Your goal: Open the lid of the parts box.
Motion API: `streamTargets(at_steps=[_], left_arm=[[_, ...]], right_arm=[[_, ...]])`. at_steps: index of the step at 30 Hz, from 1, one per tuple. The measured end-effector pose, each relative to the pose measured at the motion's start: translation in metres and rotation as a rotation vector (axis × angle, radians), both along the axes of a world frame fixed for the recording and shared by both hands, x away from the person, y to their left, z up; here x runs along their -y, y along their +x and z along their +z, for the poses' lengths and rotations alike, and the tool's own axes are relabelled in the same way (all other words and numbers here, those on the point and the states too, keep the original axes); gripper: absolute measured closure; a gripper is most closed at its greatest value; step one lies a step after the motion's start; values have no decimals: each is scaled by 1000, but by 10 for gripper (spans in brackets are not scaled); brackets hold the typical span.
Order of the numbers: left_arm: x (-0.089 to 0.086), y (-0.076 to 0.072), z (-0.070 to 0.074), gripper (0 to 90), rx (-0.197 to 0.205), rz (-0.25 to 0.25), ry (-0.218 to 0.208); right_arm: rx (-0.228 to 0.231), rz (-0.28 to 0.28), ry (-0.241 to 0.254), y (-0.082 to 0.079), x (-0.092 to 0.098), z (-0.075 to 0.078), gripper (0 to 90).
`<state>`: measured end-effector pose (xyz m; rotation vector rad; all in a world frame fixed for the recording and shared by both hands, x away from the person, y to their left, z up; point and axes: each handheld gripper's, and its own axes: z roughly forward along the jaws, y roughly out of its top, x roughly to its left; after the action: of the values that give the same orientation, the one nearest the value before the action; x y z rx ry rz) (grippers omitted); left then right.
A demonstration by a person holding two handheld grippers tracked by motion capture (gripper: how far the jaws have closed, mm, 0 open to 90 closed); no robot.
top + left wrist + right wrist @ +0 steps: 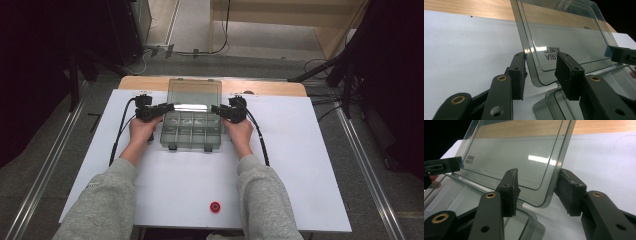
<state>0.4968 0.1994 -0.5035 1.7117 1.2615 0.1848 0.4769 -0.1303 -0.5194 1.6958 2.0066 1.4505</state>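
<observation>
A clear plastic compartment box (192, 131) stands on the white board, its lid (195, 92) swung up and leaning back. My left gripper (170, 106) is at the lid's lower left corner and my right gripper (215, 108) is at its lower right corner. In the left gripper view the lid (564, 35) passes edge-on between the open jaws of the left gripper (541, 72), close to the left pad. In the right gripper view the lid's corner (541, 182) stands between the open jaws of the right gripper (539, 190), near the right pad. Neither gripper's pads clamp it.
The white board (300, 165) covers a wooden table (270, 87). A small red round object (215, 206) lies near the front edge. Black cables (120, 130) trail from both grippers across the board. The box's latches face the person.
</observation>
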Motion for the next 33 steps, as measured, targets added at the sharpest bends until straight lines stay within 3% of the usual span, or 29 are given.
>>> streamTargets(at_steps=[2,12,14,17,24,33], left_arm=[[-1,0,1,595,-6,0,-7],[1,-3,7,549,35,-15,34],[2,-4,10,487,35,-17,30],[3,-5,13,483,45,-29,36],[2,-9,21,394,38,-62,1],[1,-14,28,393,27,-95,-12]], right_arm=[[-4,2,0,0,0,0,528],[11,18,-32,-3,0,7,439],[28,24,-35,-4,0,12,421],[30,37,-46,-6,-1,15,408],[37,61,-85,-12,-1,25,384],[61,113,-98,-24,1,40,368]])
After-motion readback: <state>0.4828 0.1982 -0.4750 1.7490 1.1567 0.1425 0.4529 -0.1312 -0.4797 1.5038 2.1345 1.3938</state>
